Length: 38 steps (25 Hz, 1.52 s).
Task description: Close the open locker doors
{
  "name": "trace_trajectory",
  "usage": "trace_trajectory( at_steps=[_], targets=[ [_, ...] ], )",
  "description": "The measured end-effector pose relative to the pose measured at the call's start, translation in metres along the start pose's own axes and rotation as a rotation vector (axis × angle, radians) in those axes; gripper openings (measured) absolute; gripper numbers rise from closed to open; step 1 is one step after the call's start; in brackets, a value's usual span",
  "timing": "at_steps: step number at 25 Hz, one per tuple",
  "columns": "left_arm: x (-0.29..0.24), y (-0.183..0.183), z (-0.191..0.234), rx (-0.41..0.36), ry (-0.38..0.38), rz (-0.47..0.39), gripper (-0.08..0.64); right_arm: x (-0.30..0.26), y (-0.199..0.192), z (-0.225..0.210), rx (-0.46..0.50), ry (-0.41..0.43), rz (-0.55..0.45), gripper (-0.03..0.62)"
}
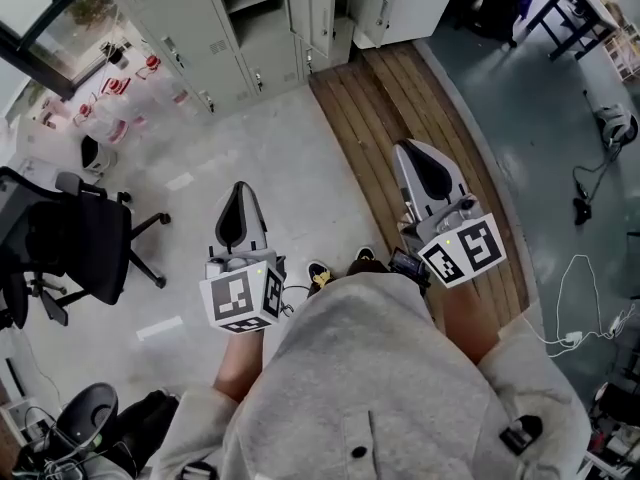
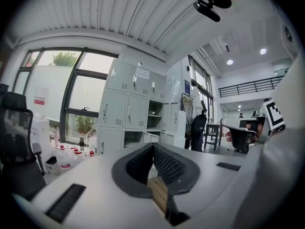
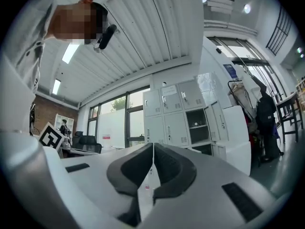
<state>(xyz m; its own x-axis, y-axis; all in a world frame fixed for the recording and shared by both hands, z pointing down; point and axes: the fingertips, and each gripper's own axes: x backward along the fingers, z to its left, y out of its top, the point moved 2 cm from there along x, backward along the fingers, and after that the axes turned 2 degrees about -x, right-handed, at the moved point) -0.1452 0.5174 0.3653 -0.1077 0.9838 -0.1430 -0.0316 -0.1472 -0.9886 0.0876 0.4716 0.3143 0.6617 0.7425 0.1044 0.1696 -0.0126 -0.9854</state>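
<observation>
- Assessed as an open-plan workroom, part office, part lab.
- Noted a bank of pale metal lockers [image 1: 230, 38] along the wall beside tall windows [image 2: 57, 99], several doors standing open.
- Noted a black swivel chair [image 1: 85, 243] on a pale hard floor [image 1: 250, 148], next to a strip of wooden decking [image 1: 420, 138].
- Recorded red-topped bottles [image 1: 115, 93] clustered on the floor by the window.
- Recorded loose cables [image 1: 585, 288] trailing over the grey floor.
- Seen overhead: ribbed metal ceiling [image 2: 119, 13], a railed upper gallery [image 2: 252, 86].

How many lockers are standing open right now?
2: one middle-row locker and one bottom-row locker. Swung doors may hide more.
</observation>
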Motion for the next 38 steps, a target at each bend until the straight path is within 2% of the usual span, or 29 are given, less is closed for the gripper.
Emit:
trace_trajectory(
  at_steps=[4,12,17,29,38],
  targets=[
    [-0.001,0.002,0.003,0.005,-0.012,-0.007,0.011,-0.006,-0.001,0.009,-0.034,0.032,0.01,0.031],
    [0.002,0.005,0.01,0.004,-0.012,-0.002,0.011,-0.012,-0.007,0.008,0.05,-0.089,0.066,0.031],
    [0.003,0.005,0.01,-0.007,-0.01,0.001,0.011,-0.009,-0.01,0.01,0.049,-0.119,0.069,0.031],
    [-0.012,0.0,0.013,0.006,-0.026,-0.009,0.011,-0.016,-0.023,0.011,0.053,-0.089,0.071,0.031],
    [-0.061,0.0,0.032,-0.004,-0.014,0.002,0.011,-0.069,-0.034,-0.011,0.044,-0.056,0.065,0.031]
  ],
)
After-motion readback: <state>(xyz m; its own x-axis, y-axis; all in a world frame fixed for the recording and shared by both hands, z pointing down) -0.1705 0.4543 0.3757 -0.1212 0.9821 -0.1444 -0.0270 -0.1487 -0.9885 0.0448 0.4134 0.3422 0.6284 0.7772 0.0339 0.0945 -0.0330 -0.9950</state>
